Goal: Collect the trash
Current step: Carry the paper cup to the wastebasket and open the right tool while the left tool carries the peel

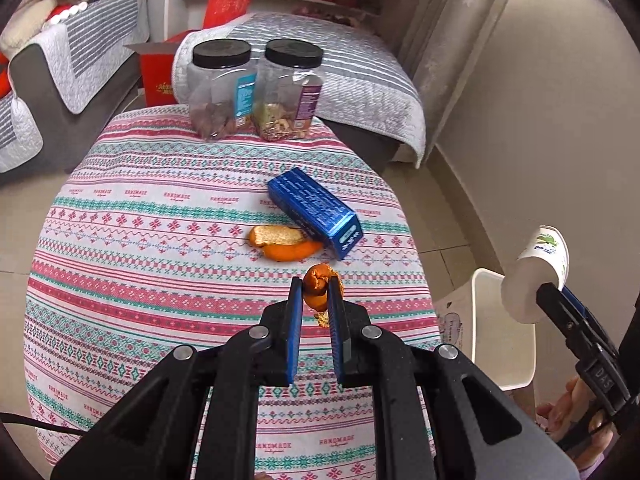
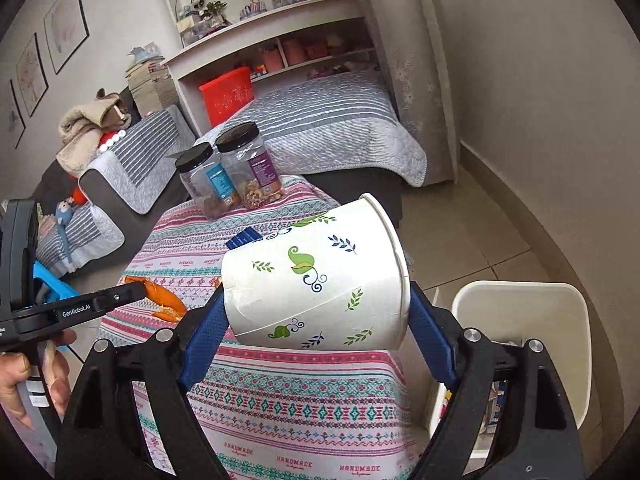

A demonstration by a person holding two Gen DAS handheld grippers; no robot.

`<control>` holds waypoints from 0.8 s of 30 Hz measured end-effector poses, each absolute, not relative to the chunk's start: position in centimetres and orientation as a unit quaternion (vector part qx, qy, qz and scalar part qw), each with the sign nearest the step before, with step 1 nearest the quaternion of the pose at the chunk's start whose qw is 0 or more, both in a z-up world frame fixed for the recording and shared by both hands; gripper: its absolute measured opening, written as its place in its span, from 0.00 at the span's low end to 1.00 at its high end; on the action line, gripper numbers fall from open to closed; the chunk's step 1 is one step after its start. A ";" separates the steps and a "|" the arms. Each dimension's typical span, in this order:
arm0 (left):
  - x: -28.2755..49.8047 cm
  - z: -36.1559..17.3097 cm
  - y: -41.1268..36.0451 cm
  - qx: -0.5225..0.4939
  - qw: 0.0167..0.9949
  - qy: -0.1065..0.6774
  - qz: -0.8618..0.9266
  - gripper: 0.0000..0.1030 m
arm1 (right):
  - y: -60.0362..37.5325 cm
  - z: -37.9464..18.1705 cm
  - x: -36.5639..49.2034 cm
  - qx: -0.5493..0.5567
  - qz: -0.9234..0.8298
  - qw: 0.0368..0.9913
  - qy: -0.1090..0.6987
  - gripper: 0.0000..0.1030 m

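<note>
**Peel and cup gripped, bin at the right**

Peel [image 1: 318,286] is pinched between the fingers of the left gripper [image 1: 316,292], curled and orange, held just above the patterned tablecloth [image 1: 160,240]. Beyond it on the cloth lies a second peel [image 1: 280,242], touching the near end of a blue box [image 1: 316,210] that lies on its side. At the far edge of the table stand two clear jars [image 1: 256,88] with black lids, side by side, each partly filled.

To the right, the right gripper [image 2: 316,316] has its blue fingers spread wide and pressed against a paper cup [image 2: 316,276], one at the base and one at the rim. The cup is tipped on its side, white with green and blue leaf prints, held over the table's right edge. Further right, on the floor beside the table, sits a white bin [image 2: 520,292], open at the top, with some contents dimly visible inside.
</note>
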State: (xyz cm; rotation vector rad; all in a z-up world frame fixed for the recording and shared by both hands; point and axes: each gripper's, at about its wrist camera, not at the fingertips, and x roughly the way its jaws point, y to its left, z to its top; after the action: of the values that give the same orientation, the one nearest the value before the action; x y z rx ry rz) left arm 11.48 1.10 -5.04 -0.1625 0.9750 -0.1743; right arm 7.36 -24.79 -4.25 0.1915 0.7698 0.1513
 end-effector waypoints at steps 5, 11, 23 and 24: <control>11.4 -5.0 -1.2 -0.066 0.877 0.466 -0.101 0.12 | -28.2 -3.6 5.9 0.101 0.040 0.927 0.359 0.78; 11.5 -5.6 -4.3 -0.047 0.873 0.472 -0.117 0.12 | -32.8 -3.1 4.2 0.117 -0.006 0.932 0.343 0.78; 11.1 -5.8 -10.2 -0.017 0.867 0.473 -0.157 0.12 | -40.1 -4.0 1.5 0.133 -0.126 0.921 0.344 0.79; 11.0 -5.9 -10.9 -0.016 0.866 0.474 -0.162 0.12 | -40.6 -4.1 1.4 0.136 -0.134 0.919 0.345 0.79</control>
State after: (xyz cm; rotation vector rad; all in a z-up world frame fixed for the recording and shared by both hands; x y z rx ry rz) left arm 11.04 -10.89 -5.85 -0.0332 0.9923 -0.3391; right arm 1.36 -40.58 -4.11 0.2796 0.7090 -0.2752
